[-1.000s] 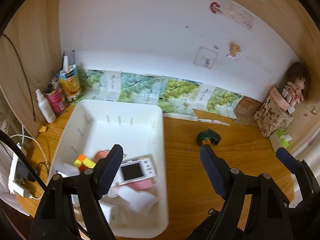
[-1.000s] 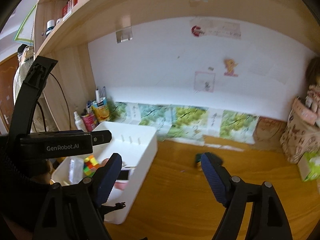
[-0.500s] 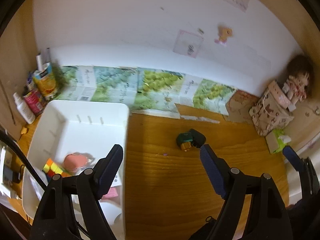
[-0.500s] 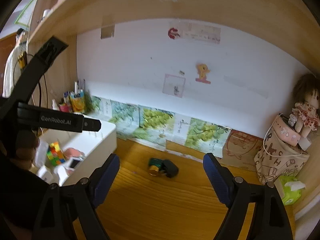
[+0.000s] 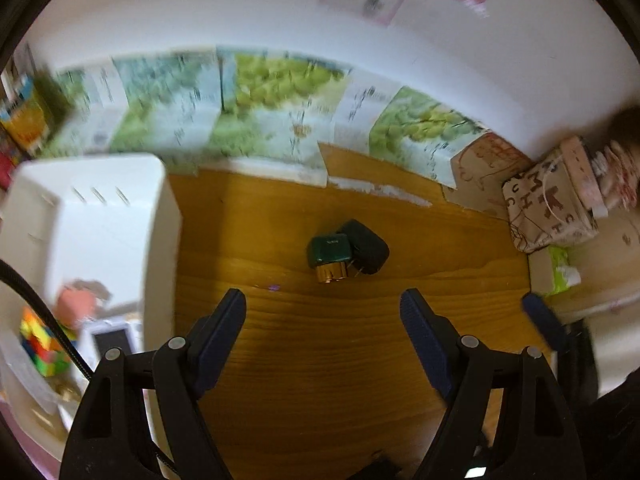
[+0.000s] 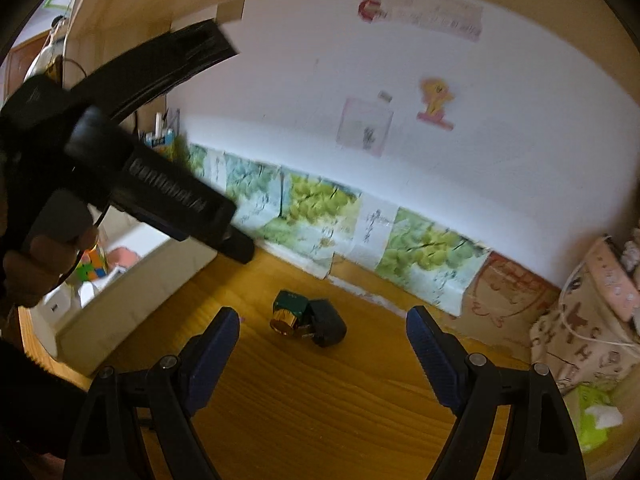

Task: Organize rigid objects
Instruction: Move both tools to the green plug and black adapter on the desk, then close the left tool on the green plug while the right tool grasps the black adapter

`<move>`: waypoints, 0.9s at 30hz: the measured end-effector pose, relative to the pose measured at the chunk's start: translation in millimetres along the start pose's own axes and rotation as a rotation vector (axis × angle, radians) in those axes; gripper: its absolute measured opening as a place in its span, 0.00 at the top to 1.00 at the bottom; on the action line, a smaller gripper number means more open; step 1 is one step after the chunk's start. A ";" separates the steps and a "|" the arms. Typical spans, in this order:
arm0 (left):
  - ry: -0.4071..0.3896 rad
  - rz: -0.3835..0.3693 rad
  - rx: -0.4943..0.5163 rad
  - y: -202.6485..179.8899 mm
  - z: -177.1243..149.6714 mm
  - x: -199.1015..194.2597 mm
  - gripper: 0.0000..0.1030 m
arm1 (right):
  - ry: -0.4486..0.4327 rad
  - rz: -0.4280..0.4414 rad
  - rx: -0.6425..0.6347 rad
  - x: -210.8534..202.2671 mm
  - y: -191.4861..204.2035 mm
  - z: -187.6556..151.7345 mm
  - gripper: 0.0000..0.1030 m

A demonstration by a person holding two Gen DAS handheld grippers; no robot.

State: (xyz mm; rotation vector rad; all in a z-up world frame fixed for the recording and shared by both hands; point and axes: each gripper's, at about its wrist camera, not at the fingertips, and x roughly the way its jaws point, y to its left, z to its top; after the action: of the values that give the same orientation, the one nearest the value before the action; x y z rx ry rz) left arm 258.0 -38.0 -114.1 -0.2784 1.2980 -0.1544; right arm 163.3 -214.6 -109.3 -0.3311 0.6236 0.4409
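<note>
A small green bottle with a gold cap (image 5: 329, 258) (image 6: 289, 310) lies on the wooden desk, touching a black charger plug (image 5: 366, 246) (image 6: 326, 328). My left gripper (image 5: 322, 312) is open and empty, hovering just short of the pair, pointing steeply down. My right gripper (image 6: 320, 334) is open too, nothing between its fingers, with the bottle and plug a little beyond its tips. A white bin (image 5: 160, 216) (image 6: 160, 272) to the left holds a colourful cube (image 5: 38, 346), a small camera-like device (image 5: 112, 338) and a pink item (image 5: 76, 300). The left gripper's body (image 6: 160, 196) crosses the right wrist view.
Printed green sheets (image 5: 276, 112) lean along the white back wall. A patterned bag (image 5: 548, 204) (image 6: 580, 332) and a green tissue pack (image 5: 560, 272) (image 6: 596, 412) stand at the right. Cartons and pens (image 5: 24, 120) sit at the back left. A hand (image 6: 40, 264) grips the left tool.
Both grippers have swung right and downward, off the white bin toward the bottle and plug, which now sit central and larger. The left view tilted down further. The right jaws widened slightly.
</note>
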 end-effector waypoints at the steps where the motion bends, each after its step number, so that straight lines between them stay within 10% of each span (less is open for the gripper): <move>1: 0.020 -0.008 -0.024 0.4 3.1 6.8 0.20 | 0.012 0.008 -0.003 6.3 -1.7 -1.5 0.17; 19: 0.249 0.004 -0.270 6.1 41.0 105.1 0.22 | 0.156 0.173 -0.132 115.0 -27.0 -10.9 0.17; 27: 0.313 0.007 -0.292 9.0 38.0 125.6 0.38 | 0.214 0.221 -0.127 147.6 -28.5 -24.6 0.17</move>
State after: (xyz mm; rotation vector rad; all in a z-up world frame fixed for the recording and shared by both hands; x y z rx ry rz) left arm 327.5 -58.6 -223.9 -0.5135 1.6336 0.0000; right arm 272.3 -206.1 -215.3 -0.4360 0.8477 0.6647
